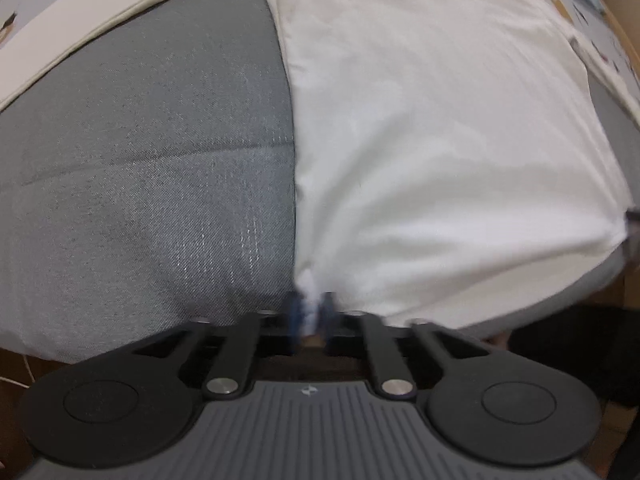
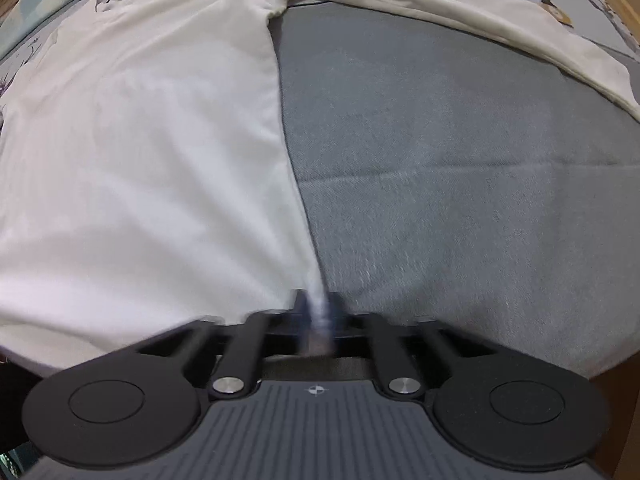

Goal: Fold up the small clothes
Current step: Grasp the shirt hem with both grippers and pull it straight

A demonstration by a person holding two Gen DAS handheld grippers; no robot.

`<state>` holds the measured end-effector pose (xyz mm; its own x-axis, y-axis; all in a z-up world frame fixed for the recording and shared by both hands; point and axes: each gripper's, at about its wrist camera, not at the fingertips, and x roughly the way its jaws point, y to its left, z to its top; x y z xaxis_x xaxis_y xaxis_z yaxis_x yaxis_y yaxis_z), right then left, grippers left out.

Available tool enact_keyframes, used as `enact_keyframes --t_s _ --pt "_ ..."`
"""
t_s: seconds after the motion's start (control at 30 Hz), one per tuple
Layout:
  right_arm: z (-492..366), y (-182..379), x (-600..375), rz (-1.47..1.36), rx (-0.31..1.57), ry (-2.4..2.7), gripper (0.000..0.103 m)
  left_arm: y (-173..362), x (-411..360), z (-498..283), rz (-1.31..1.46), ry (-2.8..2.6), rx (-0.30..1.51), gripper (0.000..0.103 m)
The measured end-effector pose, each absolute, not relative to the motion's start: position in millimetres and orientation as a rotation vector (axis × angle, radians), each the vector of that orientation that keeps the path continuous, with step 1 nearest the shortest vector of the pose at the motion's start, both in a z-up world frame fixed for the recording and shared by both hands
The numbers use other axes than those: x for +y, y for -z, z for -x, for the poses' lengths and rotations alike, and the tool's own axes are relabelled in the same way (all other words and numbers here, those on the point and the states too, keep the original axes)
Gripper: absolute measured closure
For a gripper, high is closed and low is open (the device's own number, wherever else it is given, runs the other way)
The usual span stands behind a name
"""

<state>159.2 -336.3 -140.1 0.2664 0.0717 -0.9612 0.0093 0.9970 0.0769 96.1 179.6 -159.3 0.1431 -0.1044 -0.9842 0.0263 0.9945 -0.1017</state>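
Left gripper (image 1: 311, 312), right gripper (image 2: 319, 312) fingers clamped on white garment (image 1: 420, 140); grey cushion (image 1: 140, 160) beneath.

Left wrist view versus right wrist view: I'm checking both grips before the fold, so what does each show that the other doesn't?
Only the left wrist view shows the left gripper shut on the white garment at its left corner. Only the right wrist view shows the right gripper pinching the right corner, plus a sleeve stretched across the back. Both show the grey cushion under the garment.
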Motion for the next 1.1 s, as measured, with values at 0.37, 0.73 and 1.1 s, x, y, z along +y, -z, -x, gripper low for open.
enact_keyframes --t_s 0.37,0.73,1.1 --pt "-114.2 103.6 -373.3 -0.273 1.282 -0.159 0.098 134.6 216.1 -72.2 0.124 0.1 1.372 0.094" --pt "-116.2 105.6 -356.3 -0.176 1.229 -0.132 0.094 137.4 192.6 -87.7 0.09 0.109 1.409 0.075" --pt "-107.3 130.9 -322.3 0.008 1.371 -0.224 0.097 129.7 170.8 -65.3 -0.051 0.226 1.407 0.097"
